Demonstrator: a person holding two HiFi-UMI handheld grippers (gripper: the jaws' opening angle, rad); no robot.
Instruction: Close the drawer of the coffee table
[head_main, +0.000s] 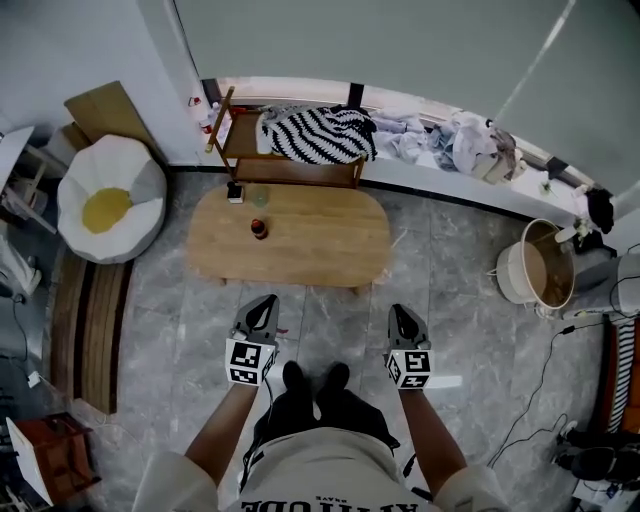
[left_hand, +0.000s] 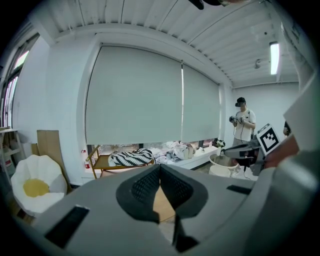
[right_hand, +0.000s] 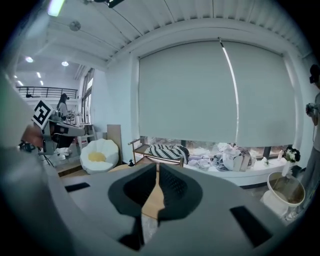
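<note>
The oval wooden coffee table stands on the grey tiled floor ahead of me; no open drawer shows along its near edge. Both grippers hang in the air short of that edge, apart from the table. My left gripper is shut, its black pads meeting at the tips with nothing between them. My right gripper is shut too and empty. A strip of the table top shows below each pair of pads. A small dark red bottle and a glass stand on the table's far left.
A white round seat with a yellow middle sits at the left. Behind the table stands a wooden bench with a striped cloth. Clothes lie piled on the window ledge, a round basket stands at the right, and another person is at the far right.
</note>
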